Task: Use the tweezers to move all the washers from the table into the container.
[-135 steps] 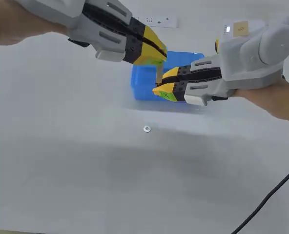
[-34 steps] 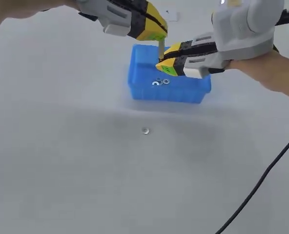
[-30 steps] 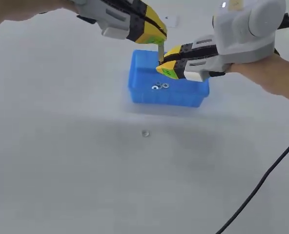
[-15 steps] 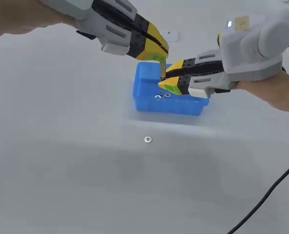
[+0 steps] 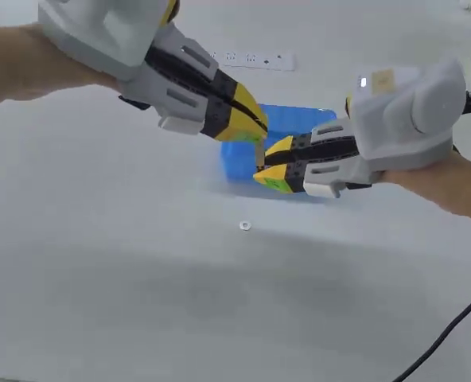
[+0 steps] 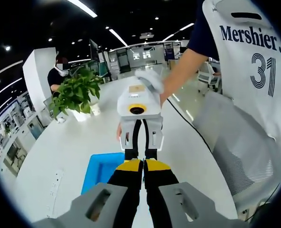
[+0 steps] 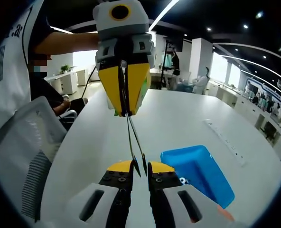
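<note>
One washer [image 5: 245, 226] lay on the worktop [image 5: 140, 278] near the blue container [image 5: 299, 121], so the task looked unfinished. The left gripper [image 5: 258, 132] clamped the tweezers [image 7: 131, 137]; the right gripper [image 5: 263, 164] stood narrow around their tips.

An open-plan office: long white table [image 7: 188, 118], ceiling light strips [image 6: 85, 8] upper left, potted plant [image 6: 76, 92] left, mesh chair [image 6: 235, 156] lower right.

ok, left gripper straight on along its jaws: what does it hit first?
The right gripper, which faces it head-on. The tweezers held by the left gripper end between its jaws. The gap between them is hard to judge.
</note>
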A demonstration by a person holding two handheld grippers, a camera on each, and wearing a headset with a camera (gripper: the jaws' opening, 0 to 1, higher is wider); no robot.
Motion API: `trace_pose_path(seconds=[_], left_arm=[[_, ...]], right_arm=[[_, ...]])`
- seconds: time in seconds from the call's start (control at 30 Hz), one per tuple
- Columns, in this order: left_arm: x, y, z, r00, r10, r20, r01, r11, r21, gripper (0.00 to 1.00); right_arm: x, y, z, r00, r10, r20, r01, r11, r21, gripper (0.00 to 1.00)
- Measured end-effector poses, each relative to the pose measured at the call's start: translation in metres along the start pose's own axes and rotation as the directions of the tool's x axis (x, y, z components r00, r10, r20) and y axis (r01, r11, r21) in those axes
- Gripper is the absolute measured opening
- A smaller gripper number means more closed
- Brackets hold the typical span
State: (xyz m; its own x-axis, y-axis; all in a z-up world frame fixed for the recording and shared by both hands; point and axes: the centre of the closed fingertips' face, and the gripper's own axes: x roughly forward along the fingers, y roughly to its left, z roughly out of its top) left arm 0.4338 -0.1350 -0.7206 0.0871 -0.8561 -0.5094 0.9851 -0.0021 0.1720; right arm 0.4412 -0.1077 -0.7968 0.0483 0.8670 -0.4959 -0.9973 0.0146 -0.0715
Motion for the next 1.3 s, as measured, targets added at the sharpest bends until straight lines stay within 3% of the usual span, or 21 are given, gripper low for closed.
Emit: trace_pose_path(seconds=[0.23, 0.57, 1.3], left_arm=[[0.002, -0.018, -0.010, 1.0000, -0.005, 0.005, 0.005, 0.999, -0.045, 0.05], [0.003, -0.029, -0.021, 0.9999, -0.012, -0.004, 0.011, 0.998, -0.063, 0.05], [0.017, -0.035, -0.039, 0.9997, -0.025, -0.001, 0.025, 0.994, -0.107, 0.05]], right_arm=[[0.009, 0.017, -0.009, 0.9995, 0.033, -0.004, -0.033, 0.999, 0.033, 0.13], [0.020, 0.028, -0.016, 0.9981, 0.062, 0.001, -0.062, 0.997, 0.050, 0.13], [0.028, 0.030, -0.038, 0.9960, 0.090, -0.006, -0.089, 0.991, 0.098, 0.13]])
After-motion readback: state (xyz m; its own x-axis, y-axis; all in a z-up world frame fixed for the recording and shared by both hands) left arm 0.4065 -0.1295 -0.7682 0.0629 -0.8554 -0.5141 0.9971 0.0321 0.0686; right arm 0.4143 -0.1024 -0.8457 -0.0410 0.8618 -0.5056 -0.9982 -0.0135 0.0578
